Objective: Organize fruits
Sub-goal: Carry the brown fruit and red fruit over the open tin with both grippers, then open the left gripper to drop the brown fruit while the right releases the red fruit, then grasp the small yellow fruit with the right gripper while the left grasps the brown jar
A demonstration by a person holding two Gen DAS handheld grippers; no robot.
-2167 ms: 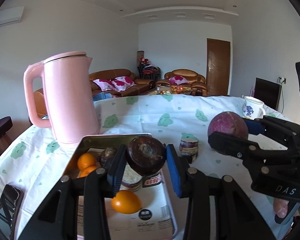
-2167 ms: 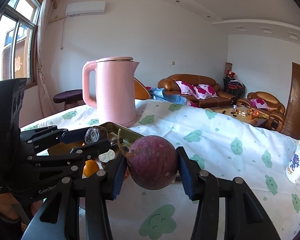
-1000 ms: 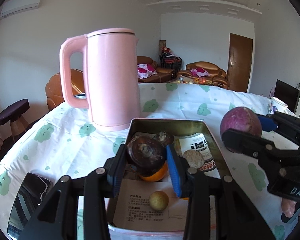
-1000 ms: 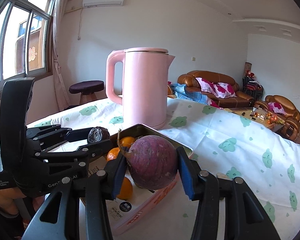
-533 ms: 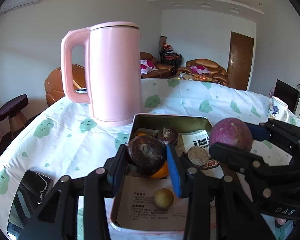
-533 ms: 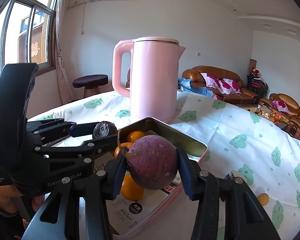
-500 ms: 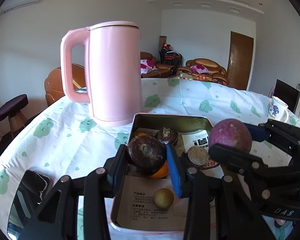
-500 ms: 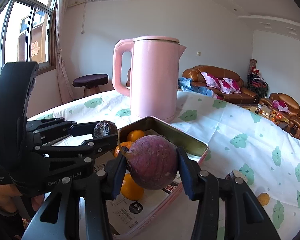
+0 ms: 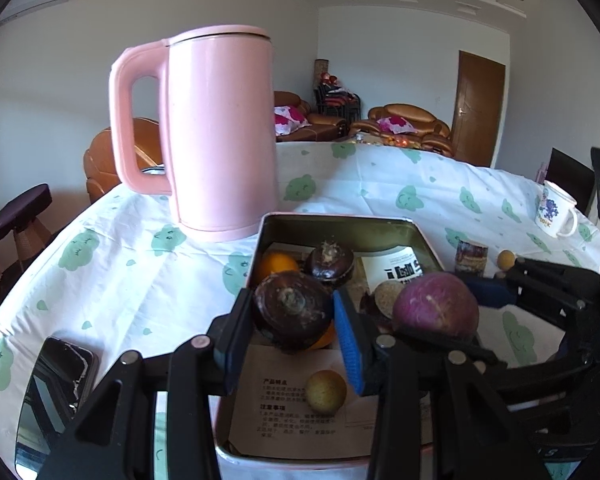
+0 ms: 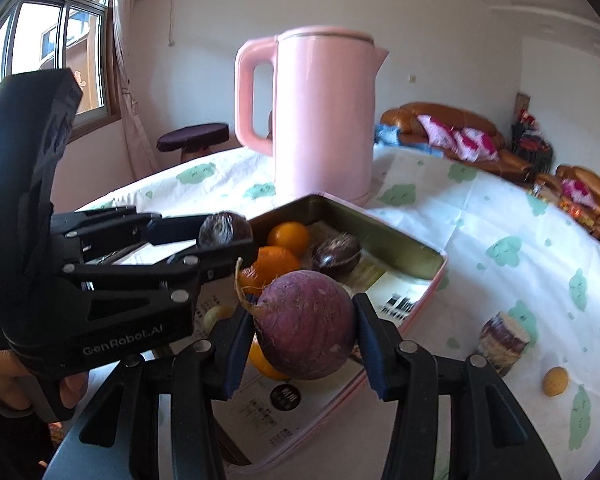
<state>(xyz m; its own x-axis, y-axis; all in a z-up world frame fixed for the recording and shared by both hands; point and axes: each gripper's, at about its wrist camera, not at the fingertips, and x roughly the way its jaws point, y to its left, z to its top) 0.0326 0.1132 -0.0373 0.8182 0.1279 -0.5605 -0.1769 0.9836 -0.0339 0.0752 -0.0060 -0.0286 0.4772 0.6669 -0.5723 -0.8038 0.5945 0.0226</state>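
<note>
My left gripper hovers over the open metal tin. A dark brown round fruit sits between its blue pads; the jaws are opening, though both pads still touch it. My right gripper is shut on a purple radish-like root and holds it above the tin's near right part. The left gripper shows at the left of the right wrist view. Oranges, another dark fruit and a small yellow fruit lie inside on printed paper.
A tall pink kettle stands right behind the tin. To the tin's right, a cut cane piece and a small yellow fruit lie on the cloth. A mug is far right and a phone near left.
My right gripper has sunk with the purple root and come in over the tin's right side. The left gripper has kept its place with the dark fruit between its pads.
</note>
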